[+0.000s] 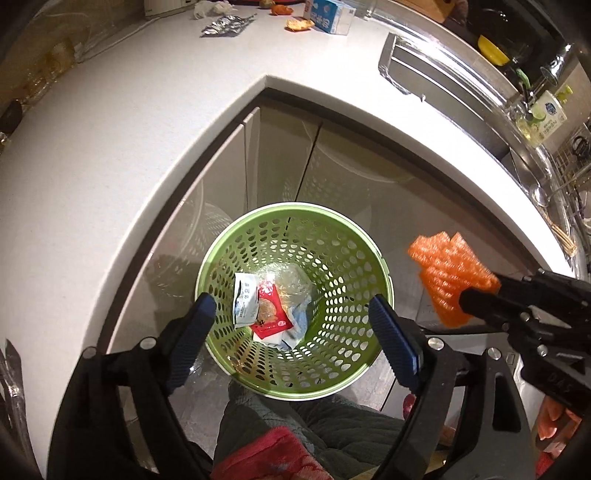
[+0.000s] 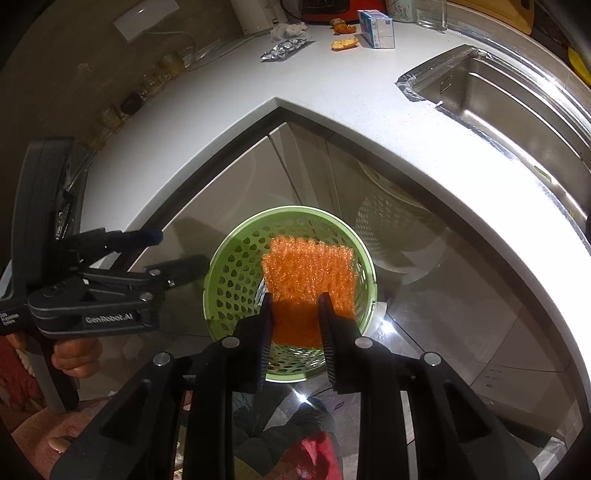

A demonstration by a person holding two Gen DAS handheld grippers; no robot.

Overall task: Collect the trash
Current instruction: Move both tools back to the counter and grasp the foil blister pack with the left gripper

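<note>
A green perforated basket (image 1: 295, 206) stands on the floor in the corner below the white counter. In it lie a red packet (image 1: 271, 310), a white wrapper (image 1: 245, 299) and crumpled clear plastic (image 1: 291, 280). My left gripper (image 1: 291, 306) hangs open above the basket with nothing between its fingers; in the right wrist view the left gripper (image 2: 177, 247) shows at the left. My right gripper (image 2: 295, 297) is shut on an orange foam net (image 2: 310, 269), held over the basket (image 2: 236, 273). From the left wrist the net (image 1: 447, 273) hangs just right of the basket's rim.
On the white counter (image 1: 147, 110) at the back lie a foil wrapper (image 1: 225, 26), orange peel (image 1: 299, 24) and a blue-white carton (image 1: 328, 14). A steel sink (image 2: 498, 103) sits to the right. Glossy cabinet doors (image 1: 280, 155) stand behind the basket; a person's lap is below.
</note>
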